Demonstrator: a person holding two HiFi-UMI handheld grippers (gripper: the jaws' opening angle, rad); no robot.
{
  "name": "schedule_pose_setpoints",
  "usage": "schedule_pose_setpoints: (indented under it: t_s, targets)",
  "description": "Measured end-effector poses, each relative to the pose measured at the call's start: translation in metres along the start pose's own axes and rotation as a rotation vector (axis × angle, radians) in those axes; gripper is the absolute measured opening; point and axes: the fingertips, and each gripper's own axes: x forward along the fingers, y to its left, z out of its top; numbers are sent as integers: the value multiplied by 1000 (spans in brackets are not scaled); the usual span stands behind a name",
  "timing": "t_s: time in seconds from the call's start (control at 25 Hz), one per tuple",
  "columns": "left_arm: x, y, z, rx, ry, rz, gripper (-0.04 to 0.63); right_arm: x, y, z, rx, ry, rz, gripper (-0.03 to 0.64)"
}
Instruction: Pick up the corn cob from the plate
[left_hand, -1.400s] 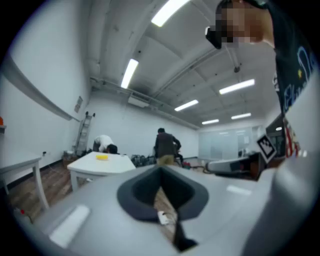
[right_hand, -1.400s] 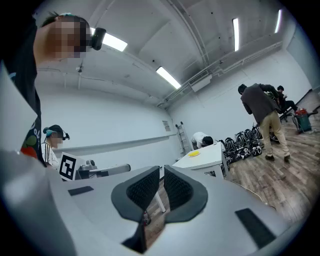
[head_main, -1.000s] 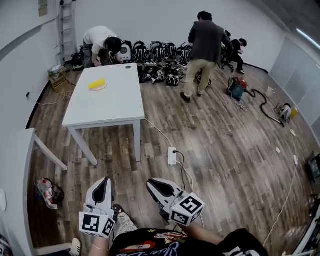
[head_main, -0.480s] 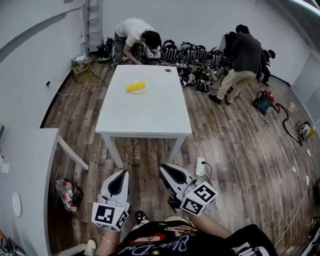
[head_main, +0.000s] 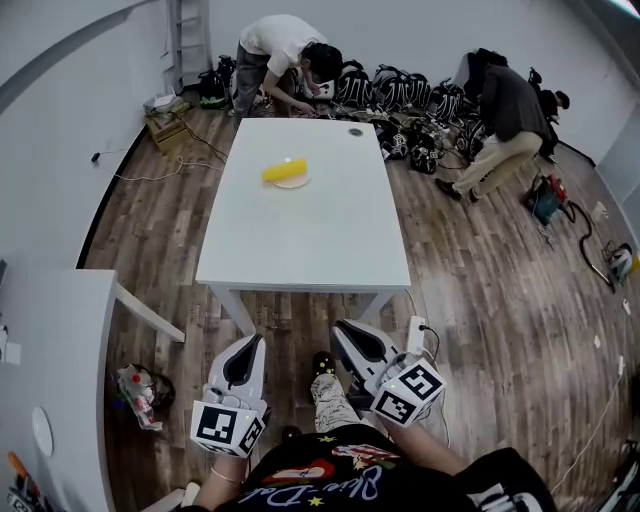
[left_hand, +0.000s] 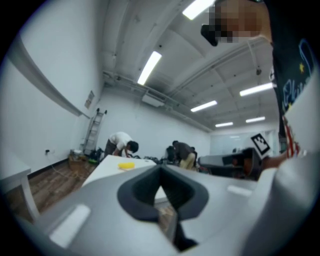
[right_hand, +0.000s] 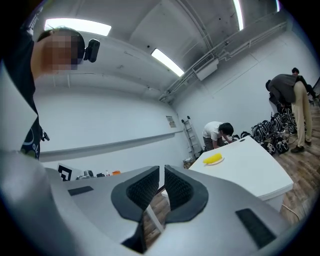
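Bright, even light falls from ceiling strip lights (left_hand: 150, 67), which burn out to pure white in both gripper views. In the head view the tabletop (head_main: 310, 240) is nearly washed out and throws a soft shadow below its near edge; the wooden floor (head_main: 500, 300) carries a pale sheen at centre right. Walls bow at the frame edges. Both gripper views have black rounded corners, and the left gripper (left_hand: 161, 172) and right gripper (right_hand: 161, 170) loom blurred in the lower frame

White table (head_main: 310, 235), ladder (head_main: 186, 40), black bags (head_main: 400, 95)
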Motion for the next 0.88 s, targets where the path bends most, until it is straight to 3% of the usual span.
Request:
schedule_pose_setpoints:
  t_s: [0.24,0.48,0.68,0.88]
  targets:
    - [104,54,17,46,-1,32,-12,86,-85,40,-6,-28,57,17]
    - [207,87,40,92,-11,41,-12,159,-170,86,-130,1,134,18]
    - [257,124,54,95,-17,94,-12,226,-222,107,-300,75,241,28]
    - [293,159,50,82,12,116,-12,303,-252,97,-532,233,402,105]
